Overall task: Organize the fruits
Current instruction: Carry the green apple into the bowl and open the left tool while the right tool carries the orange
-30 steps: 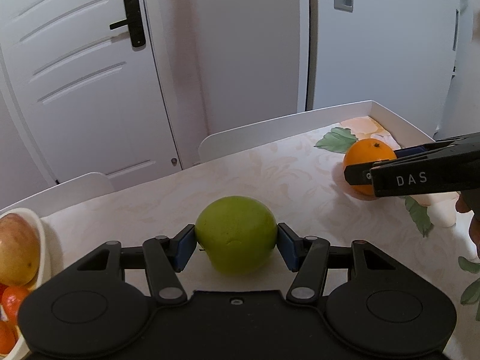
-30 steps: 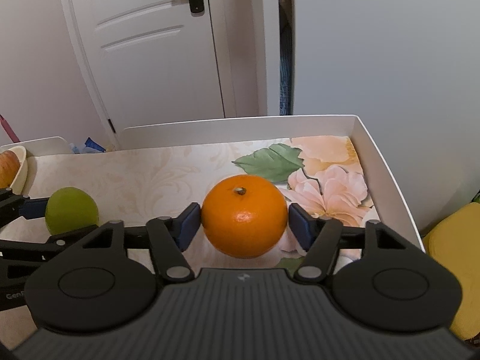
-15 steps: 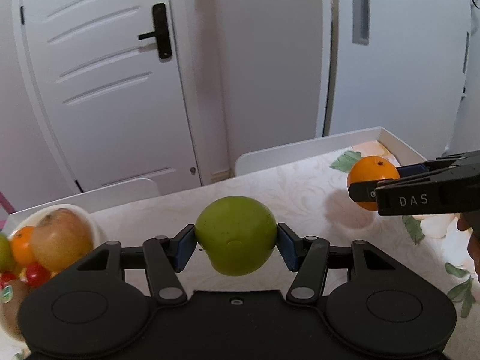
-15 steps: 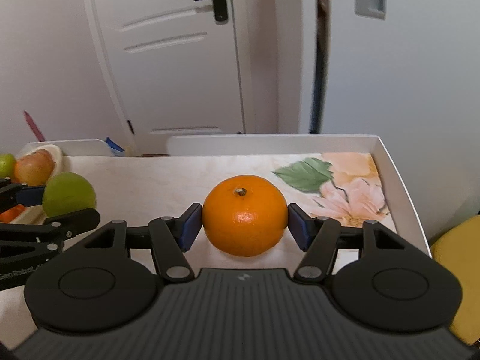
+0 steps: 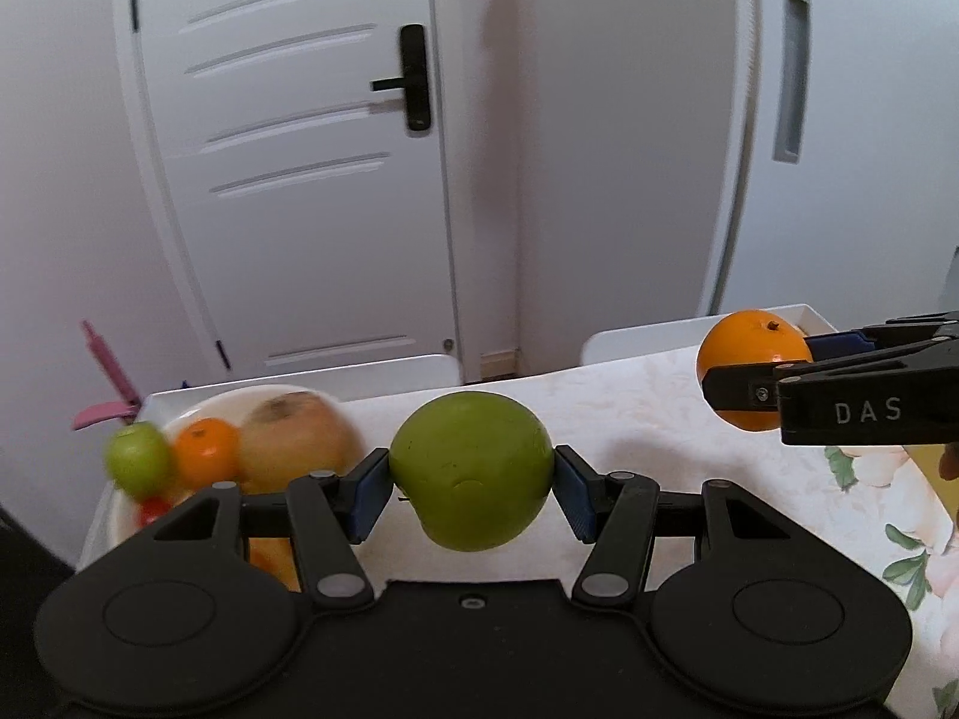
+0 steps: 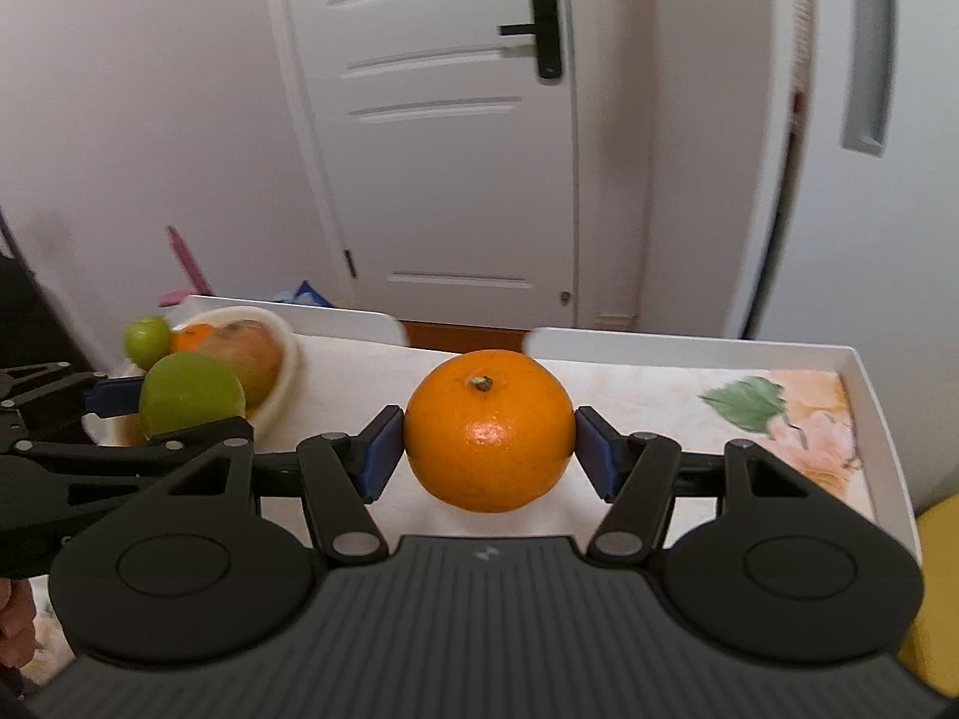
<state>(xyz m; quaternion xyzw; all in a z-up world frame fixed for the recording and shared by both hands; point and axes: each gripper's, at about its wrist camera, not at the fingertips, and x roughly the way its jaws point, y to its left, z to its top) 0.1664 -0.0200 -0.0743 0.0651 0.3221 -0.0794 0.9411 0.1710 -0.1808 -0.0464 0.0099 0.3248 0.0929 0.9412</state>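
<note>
I read only "DAS" in white letters on the black side of my right gripper (image 5: 803, 372).

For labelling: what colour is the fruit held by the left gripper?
Green apple; clearest in the left wrist view.

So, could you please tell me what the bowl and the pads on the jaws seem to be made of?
The bowl looks like glazed ceramic, possibly melamine: cream-white, thick rounded rim, soft sheen. It is slightly blurred, so this is uncertain. The blue pads on the right gripper look like matte rubber or soft plastic: dull, without glare, pressed against the orange. The linkage behind them looks like matte black moulded plastic.
</note>
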